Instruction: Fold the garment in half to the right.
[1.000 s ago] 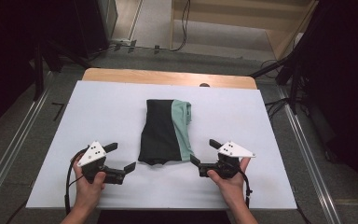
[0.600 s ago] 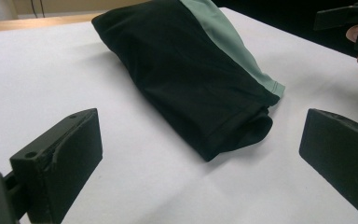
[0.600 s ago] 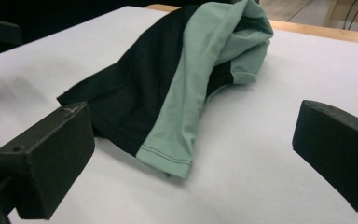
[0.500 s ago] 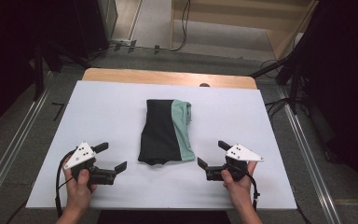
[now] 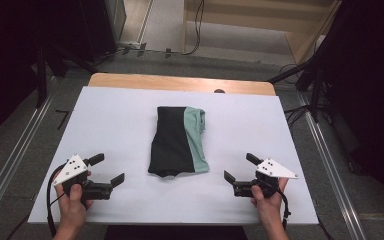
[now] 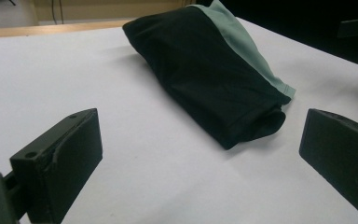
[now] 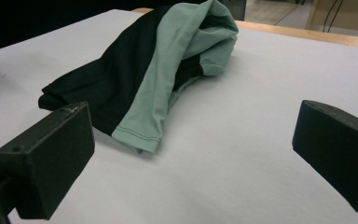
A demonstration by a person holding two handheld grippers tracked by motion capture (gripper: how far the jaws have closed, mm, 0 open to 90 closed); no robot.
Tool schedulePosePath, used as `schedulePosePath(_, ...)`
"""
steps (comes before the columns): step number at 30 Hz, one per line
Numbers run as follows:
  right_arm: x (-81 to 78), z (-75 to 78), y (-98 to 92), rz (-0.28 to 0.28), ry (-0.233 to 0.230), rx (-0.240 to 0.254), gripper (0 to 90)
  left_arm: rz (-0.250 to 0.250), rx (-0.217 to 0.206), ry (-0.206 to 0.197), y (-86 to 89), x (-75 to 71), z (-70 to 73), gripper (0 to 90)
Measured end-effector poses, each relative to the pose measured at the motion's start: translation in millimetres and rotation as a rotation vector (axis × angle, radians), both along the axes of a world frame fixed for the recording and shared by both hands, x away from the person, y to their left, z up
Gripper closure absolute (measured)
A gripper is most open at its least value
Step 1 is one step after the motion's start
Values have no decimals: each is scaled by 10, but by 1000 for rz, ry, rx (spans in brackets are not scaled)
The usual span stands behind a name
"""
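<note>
Folded garment [image 5: 177, 141] lies mid-bench [image 5: 110, 120]; left tool [image 5: 106, 170] and right tool [image 5: 237, 168] flank it, jaws spread, empty. Risk: a shallow pinch (top layer only) would unfold it.

A white sheet [image 5: 115, 120] is spread over the bench [image 5: 180, 82], whose wooden far edge is left bare. A small dark spot [image 5: 219, 91] is seen on that edge. Grey floor [image 5: 170, 30] is shown beyond the bench, with cables [image 5: 198, 20] trailed across it and a wooden unit [image 5: 260, 25] stood further back. Metal rails [image 5: 10, 165] are laid along both sides of the bench.
</note>
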State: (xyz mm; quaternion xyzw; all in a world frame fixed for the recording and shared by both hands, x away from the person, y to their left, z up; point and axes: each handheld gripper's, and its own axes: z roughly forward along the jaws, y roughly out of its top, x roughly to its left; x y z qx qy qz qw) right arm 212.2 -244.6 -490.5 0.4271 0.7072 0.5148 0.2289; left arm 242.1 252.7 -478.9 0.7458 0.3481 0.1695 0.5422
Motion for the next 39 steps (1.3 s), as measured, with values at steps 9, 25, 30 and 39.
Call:
schedulePosePath(9,-78,-80,-271,-50,15,-10,0,30,-9,-8,192,-28,-12,0)
schedulePosePath(25,-219,-186,-748,-133,30,3,0,79,-11,10,507,-39,-85,0)
schedulePosePath(30,-248,-200,-860,-163,27,-2,0,88,-14,18,599,-34,-102,0)
schedulePosePath(39,-290,-216,-1086,-203,9,0,0,124,-14,4,757,-10,-94,0)
